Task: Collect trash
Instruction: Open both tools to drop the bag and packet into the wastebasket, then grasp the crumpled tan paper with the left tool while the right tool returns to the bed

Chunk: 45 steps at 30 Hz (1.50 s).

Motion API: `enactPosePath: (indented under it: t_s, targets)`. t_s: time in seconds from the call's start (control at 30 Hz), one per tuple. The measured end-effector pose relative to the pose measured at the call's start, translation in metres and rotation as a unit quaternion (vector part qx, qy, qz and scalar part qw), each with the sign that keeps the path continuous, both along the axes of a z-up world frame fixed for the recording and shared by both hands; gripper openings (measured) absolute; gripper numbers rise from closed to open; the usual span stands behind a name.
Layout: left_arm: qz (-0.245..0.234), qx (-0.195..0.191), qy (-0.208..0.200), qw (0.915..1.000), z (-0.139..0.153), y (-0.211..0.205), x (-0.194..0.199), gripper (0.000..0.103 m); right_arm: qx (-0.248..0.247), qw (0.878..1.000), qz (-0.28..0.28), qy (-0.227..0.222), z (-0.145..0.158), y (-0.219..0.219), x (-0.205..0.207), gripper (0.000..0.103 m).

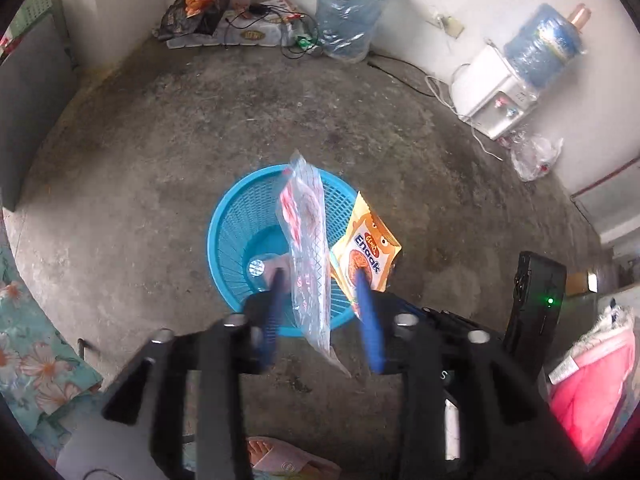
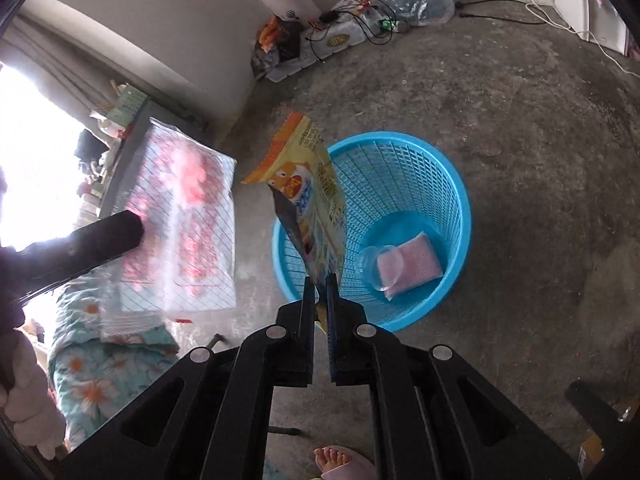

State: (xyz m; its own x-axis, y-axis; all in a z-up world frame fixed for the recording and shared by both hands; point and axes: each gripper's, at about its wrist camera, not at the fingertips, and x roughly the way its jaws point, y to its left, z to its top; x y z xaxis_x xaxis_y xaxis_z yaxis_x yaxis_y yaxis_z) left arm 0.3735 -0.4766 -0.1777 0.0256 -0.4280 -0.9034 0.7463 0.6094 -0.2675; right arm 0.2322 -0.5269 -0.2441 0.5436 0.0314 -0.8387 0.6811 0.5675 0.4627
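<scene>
A blue mesh trash basket stands on the concrete floor. In it lie a pink sponge and a clear plastic cup. My left gripper is open above the basket; a clear plastic bag with red print hangs loose between its blue fingers, blurred. The bag also shows in the right wrist view. My right gripper is shut on an orange Enaak snack wrapper, held over the basket's left rim; the wrapper also shows in the left wrist view.
Two water jugs, a white dispenser, cables and a pack of bottles line the far wall. A floral blanket lies left. A foot in a sandal is below.
</scene>
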Motion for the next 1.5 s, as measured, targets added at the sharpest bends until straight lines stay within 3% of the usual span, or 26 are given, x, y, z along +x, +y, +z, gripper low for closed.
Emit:
enactPosePath:
  t_s: [0.07,0.2,0.3,0.57,0.73,0.9,1.07,1.27,1.5]
  targets:
    - [0.016,-0.012,0.004,0.9998,-0.006,-0.002,0.003,0.048,-0.012,1.000,-0.012,0.023,-0.012,-0.009,0.003,0.032]
    - [0.034,-0.036,0.016,0.9987,-0.003,0.010,0.011,0.048,-0.001,0.999,-0.033,0.014,-0.019,-0.013,-0.011,0.032]
    - [0.027,-0.048,-0.001,0.9985,0.012,0.017,0.008,0.049,-0.016,0.999,-0.034,0.006,-0.011,-0.008,-0.026,0.032]
    - [0.020,-0.117,-0.048,0.9918,0.097,0.057,-0.034,0.050,-0.061,0.997,-0.018,-0.039,0.047,0.032,-0.065,0.033]
    - [0.025,-0.171,-0.069,0.9826,0.156,0.107,-0.078,0.061,-0.066,0.994,0.025,-0.087,0.093,0.060,-0.074,0.044]
    - [0.059,-0.216,-0.101,0.9693,0.208,0.177,-0.119,0.071,-0.044,0.989,0.072,-0.125,0.132,0.088,-0.071,0.047]
    - [0.107,-0.240,-0.128,0.9564,0.237,0.261,-0.156,0.077,-0.041,0.981,0.114,-0.151,0.165,0.127,-0.068,0.051]
    - [0.168,-0.220,-0.171,0.9457,0.246,0.363,-0.188,0.077,-0.039,0.968,0.171,-0.180,0.196,0.176,-0.057,0.051]
    - [0.287,-0.203,-0.205,0.9134,0.231,0.504,-0.219,0.079,-0.044,0.947,0.259,-0.188,0.225,0.238,-0.035,0.053]
